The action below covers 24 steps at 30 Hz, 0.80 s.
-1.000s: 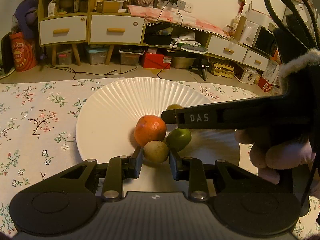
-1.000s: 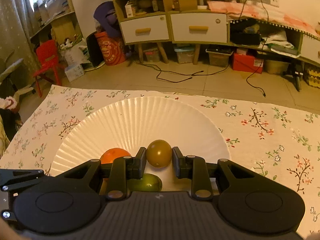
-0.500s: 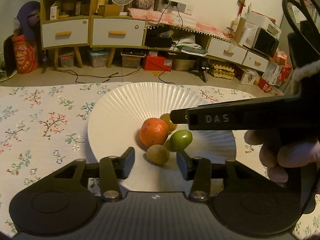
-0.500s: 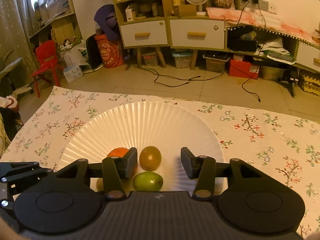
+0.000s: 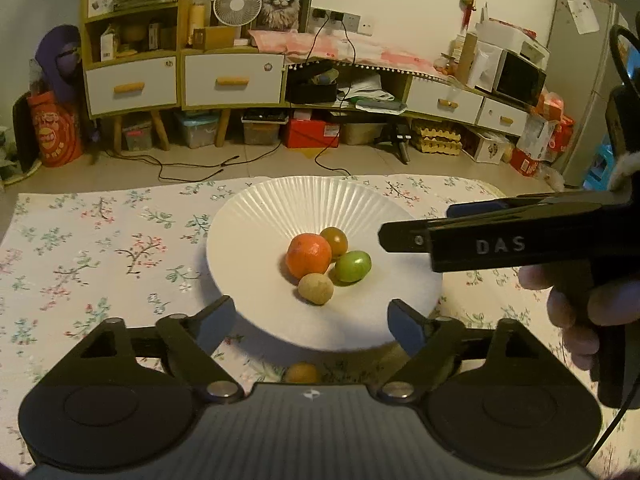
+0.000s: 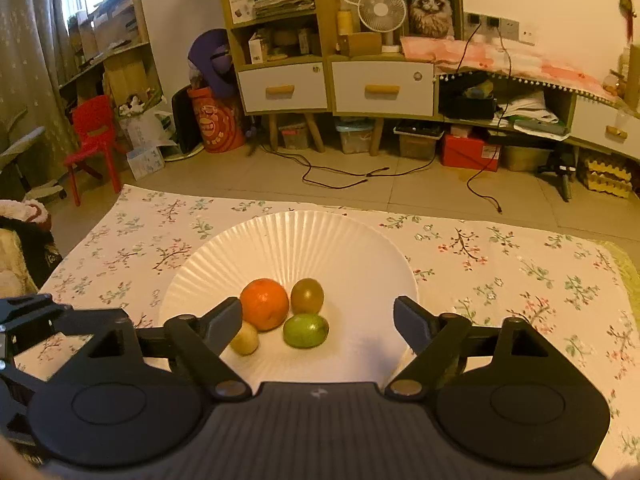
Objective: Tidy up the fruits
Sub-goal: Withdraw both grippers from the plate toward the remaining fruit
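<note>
While both of my tongs are hanging released over the near rim of the white fluted plate (image 5: 256, 216), I am looking at four fruits huddled in its middle: an orange mandarin (image 5: 308, 255), a brownish-olive round fruit (image 5: 334, 240) behind it, a green one (image 5: 352, 266) to the right, and a tan, rough-skinned one (image 5: 315, 289) nearest the lens, each touching a neighbour. My left gripper (image 5: 312, 320) is gaping wide with nothing between its pads, low in the frame; my right gripper (image 6: 318, 316) is doing likewise, and in the left view its arm is crossing the right side of the frame.

One more small orange fruit (image 5: 302, 373) is peeking out on the floral tablecloth (image 5: 80, 248) at bottom centre, just off the plate and partly hidden by the gripper body. I am judging it light, round and apt to roll, with a soft skin, so I am planning a gentle pinch across its widest girth.
</note>
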### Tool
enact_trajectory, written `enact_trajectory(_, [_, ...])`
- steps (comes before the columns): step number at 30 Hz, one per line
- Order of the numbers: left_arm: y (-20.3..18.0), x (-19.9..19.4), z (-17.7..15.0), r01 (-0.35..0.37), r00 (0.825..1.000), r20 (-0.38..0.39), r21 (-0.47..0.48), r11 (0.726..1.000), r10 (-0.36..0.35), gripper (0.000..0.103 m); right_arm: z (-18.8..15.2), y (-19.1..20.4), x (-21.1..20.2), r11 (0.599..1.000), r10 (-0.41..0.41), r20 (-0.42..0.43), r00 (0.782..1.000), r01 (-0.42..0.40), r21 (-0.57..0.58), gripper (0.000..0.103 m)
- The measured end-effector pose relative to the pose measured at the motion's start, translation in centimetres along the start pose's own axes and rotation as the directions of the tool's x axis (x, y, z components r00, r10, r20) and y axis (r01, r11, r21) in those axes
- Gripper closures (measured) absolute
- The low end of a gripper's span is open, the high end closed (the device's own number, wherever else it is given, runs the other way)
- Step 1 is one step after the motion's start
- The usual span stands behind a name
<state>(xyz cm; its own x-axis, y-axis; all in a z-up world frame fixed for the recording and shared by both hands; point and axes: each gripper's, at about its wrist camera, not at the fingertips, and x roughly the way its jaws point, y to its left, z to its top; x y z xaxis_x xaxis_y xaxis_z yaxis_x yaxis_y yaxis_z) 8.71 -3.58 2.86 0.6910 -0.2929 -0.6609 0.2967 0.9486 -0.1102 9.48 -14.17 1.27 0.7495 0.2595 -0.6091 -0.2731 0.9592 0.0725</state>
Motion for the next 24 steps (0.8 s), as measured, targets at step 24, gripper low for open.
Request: enact_trajectory(24, [1.7, -3.6, -4.2, -0.031, 0.999, -0.031, 0.024, 0.999, 0.032, 0.001, -4.1, 3.4, -4.0, 0.997, 0.007, 0.030, 1.000, -0.005, -0.080, 0.005])
